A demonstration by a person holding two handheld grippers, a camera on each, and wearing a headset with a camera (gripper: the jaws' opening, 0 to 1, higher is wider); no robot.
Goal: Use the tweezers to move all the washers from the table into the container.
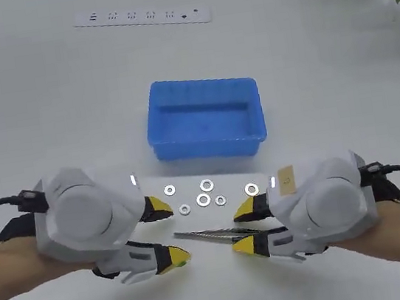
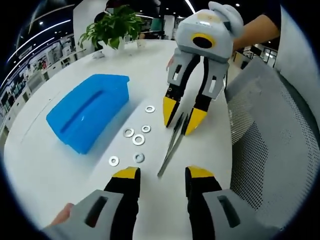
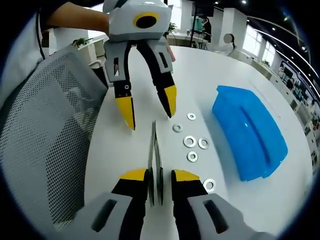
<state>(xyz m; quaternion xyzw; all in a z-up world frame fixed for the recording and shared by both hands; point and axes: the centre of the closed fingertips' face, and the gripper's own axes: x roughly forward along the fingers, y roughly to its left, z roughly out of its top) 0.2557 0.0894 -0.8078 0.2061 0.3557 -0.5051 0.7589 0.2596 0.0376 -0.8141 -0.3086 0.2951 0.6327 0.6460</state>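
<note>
**Item 1. Tweezers** [image 1: 208, 234]: lower centre of the head view, flat on the table [image 1: 307, 60].
- The long axis runs left to right across the frame, from one gripper to the other.
- The fine point faces left and the broader end faces right.
- In the right gripper view a dark slit shows between the two arms, so they are not pressed together. They pinch nothing.

**Item 2. Right gripper** [image 1: 235, 231]: lower right of the head view.
- Its jaws stand either side of the tweezers' broad end, in line with the long axis.
- They are narrowly parted. A gap shows on one side, so I judge the tweezers not yet clamped.
- It is the nearer of the two grippers to the tweezers.

**Item 3. Left gripper** [image 1: 179, 233]: lower left.
- Its jaws are spread wide with nothing between them.
- The tweezers' point lies just ahead of its tips.

**Item 4. Washers** [image 1: 203, 200]: six, flat on the table in a loose cluster at frame centre.
- They lie just above the tweezers and below the container — that is, to one side of the tweezers' axis, not ahead of the point.

**Item 5. Container** [image 1: 210, 145]: blue, upper centre. No washer is seen inside, so the task looks barely begun.

**Note on the next move.** The right jaws need only close across the arms, since gripper and tweezers already share an axis. Once lifted, the point must swing from facing left to facing up the frame — toward the washers.
</note>
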